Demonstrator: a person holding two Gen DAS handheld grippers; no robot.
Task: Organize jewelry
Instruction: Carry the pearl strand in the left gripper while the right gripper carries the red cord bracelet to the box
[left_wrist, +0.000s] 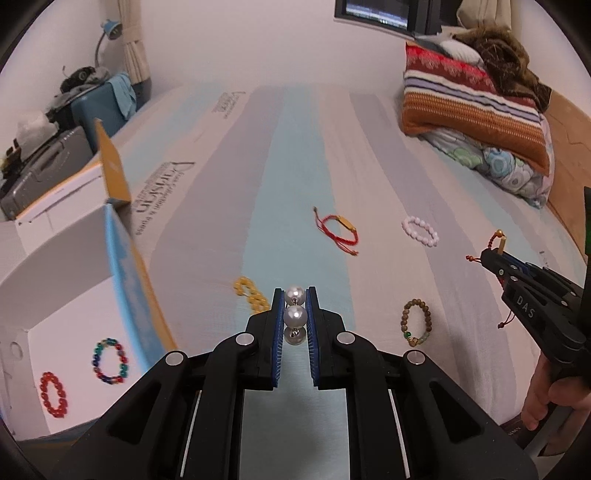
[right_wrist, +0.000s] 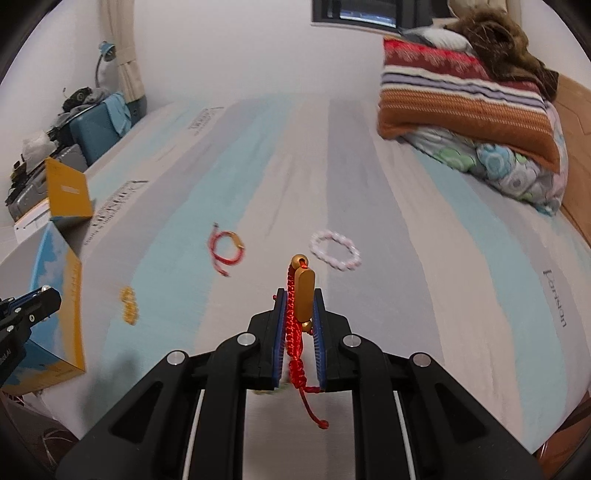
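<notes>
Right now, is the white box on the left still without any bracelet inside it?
No, the white box already holds two bracelets, a red bead bracelet and a multicolored bead bracelet, lying apart on its floor.

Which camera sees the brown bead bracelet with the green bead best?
The left wrist view. There the brown bead bracelet lies whole on the bed, to the right of the left gripper, which is shut on pearls. The right wrist view does not show it clearly; at most a blurred bit peeks out under the right gripper.
</notes>
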